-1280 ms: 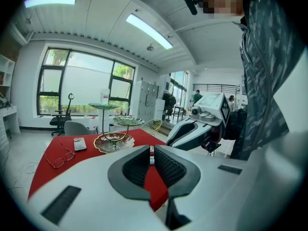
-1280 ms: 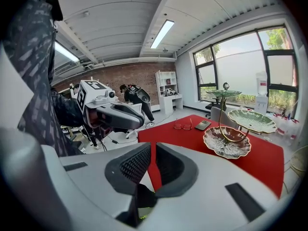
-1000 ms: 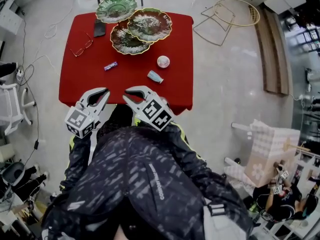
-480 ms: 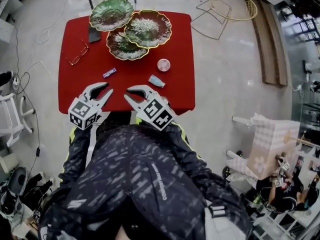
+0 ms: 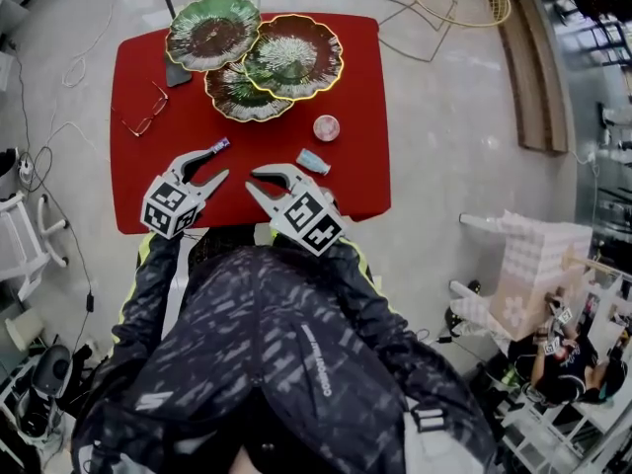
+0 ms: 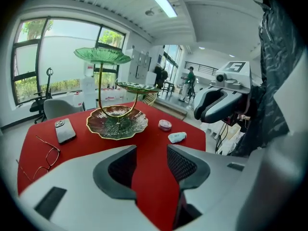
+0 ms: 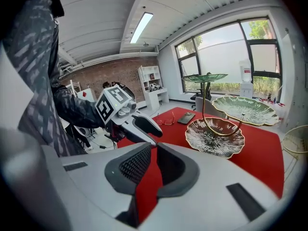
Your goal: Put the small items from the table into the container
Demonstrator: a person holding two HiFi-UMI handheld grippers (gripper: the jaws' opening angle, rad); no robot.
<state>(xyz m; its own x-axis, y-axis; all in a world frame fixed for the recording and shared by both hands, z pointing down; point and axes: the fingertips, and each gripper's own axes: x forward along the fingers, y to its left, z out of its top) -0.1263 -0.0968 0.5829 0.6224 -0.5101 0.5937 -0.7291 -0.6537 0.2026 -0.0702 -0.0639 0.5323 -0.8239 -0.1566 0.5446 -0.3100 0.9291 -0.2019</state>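
At the near edge of the red counter [image 5: 351, 181], the fingers of the left gripper [image 5: 215, 163] are being opened, empty, just beside a small purple wrapper [image 5: 219, 145]; the right gripper [image 5: 253, 178] is clenched, empty. Glossy leaf-shaped dishes [image 5: 292, 55] are seen beyond.

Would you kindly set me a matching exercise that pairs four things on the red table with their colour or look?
Things:
1. glasses
2. phone
3. round tin
4. small packet

Colour or look:
A. pale blue
B. pink
C. dark grey
D. thin wire frame

Pairs: 1-D, 2-C, 3-B, 4-A.
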